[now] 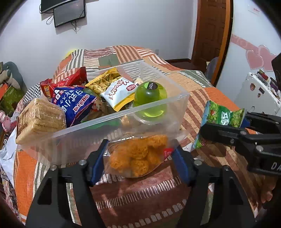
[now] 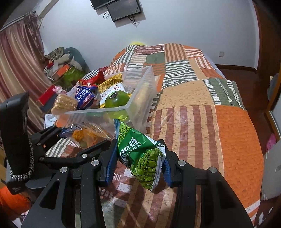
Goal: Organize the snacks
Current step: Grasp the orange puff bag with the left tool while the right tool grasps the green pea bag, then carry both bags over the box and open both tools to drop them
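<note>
A clear plastic bin point(image 1: 123, 114) stands on the patchwork bedspread point(image 1: 202, 98), heaped with snacks: a cracker pack point(image 1: 40, 119), a blue packet point(image 1: 73, 101), a red packet point(image 1: 68, 80), a white and yellow packet point(image 1: 119, 91) and a green round bottle point(image 1: 150, 93). Against the bin's near wall lies a clear bag of orange snacks point(image 1: 138, 156). My left gripper point(image 1: 139, 157) has its blue pads against both sides of that bag. To the right, my right gripper point(image 2: 138, 149) is shut on a green pea packet point(image 2: 140, 152), held above the bed in front of the bin point(image 2: 98, 110).
The bed falls away on the right toward a wooden floor and door point(image 1: 210, 31). A white appliance point(image 1: 258, 91) stands at far right. On the left are curtains point(image 2: 19, 57) and a cluttered chair point(image 2: 65, 63). Screens point(image 1: 69, 12) hang on the back wall.
</note>
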A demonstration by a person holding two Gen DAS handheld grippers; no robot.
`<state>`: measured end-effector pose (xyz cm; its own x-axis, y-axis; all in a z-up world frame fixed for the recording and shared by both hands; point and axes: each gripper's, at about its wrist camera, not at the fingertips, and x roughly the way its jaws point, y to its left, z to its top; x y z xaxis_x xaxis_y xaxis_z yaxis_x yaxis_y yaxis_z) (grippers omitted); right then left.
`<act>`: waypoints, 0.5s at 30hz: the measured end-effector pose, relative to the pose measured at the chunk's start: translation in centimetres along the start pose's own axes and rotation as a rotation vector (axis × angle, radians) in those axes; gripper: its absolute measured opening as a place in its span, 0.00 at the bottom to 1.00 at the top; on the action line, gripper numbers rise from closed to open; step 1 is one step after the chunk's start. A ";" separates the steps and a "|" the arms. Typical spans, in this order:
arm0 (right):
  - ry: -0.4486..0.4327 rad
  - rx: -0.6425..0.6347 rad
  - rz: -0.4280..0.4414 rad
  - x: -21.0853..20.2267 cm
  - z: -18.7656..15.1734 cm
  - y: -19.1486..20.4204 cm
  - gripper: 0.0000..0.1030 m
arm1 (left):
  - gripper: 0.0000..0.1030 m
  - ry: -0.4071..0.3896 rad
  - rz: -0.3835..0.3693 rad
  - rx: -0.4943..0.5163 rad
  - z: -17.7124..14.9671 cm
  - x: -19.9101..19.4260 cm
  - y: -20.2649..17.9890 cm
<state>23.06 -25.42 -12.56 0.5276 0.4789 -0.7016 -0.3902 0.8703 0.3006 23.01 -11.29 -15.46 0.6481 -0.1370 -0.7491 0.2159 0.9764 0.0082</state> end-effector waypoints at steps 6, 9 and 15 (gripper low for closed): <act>-0.008 -0.003 -0.001 -0.5 0.1 0.3 0.40 | 0.58 -0.004 -0.017 -0.025 -0.6 -0.8 0.7; -0.018 -0.003 -0.001 -0.9 0.2 0.4 0.40 | 0.57 -0.008 -0.034 -0.042 -0.8 -1.8 1.0; -0.046 -0.008 -0.005 -1.8 0.7 0.8 0.40 | 0.57 -0.046 -0.025 -0.051 -0.8 -3.9 1.5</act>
<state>22.33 -25.50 -10.57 0.5633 0.4799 -0.6726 -0.3937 0.8716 0.2921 20.20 -9.13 -13.07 0.6761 -0.1674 -0.7176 0.1952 0.9797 -0.0446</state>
